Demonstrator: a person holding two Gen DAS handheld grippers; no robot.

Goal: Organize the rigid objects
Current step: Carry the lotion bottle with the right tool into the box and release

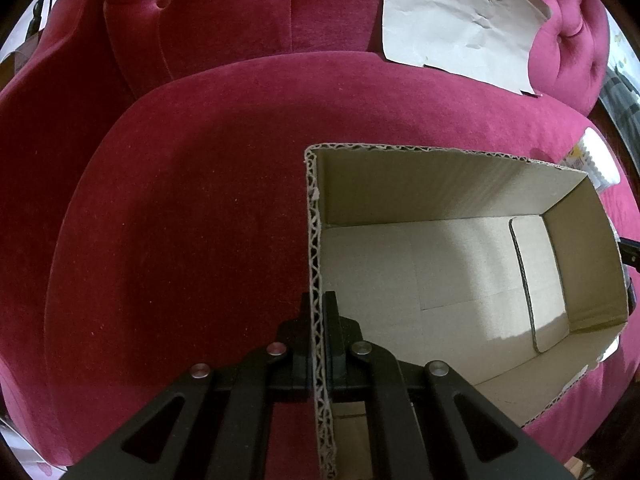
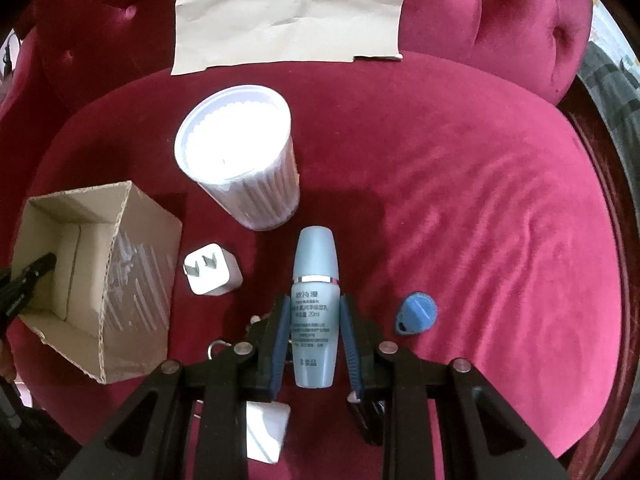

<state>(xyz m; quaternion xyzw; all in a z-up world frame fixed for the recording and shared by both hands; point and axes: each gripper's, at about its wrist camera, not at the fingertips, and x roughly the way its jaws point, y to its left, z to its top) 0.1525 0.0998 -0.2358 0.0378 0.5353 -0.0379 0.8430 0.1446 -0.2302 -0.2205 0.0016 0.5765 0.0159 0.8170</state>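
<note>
Clamped on near wall of one cardboard box (image 1: 460, 280): left gripper (image 1: 319, 312), box empty inside, resting on red velvet seat (image 1: 180, 220). Leaning on backrest: one paper sheet (image 2: 288, 12). Upright: one cotton-swab tub (image 2: 240, 160). Pinched between right gripper (image 2: 314, 312) pads: one pale blue lotion bottle (image 2: 315, 264). Beside box: one white plug adapter (image 2: 212, 276). Right of bottle: one blue tag (image 2: 416, 314).
</note>
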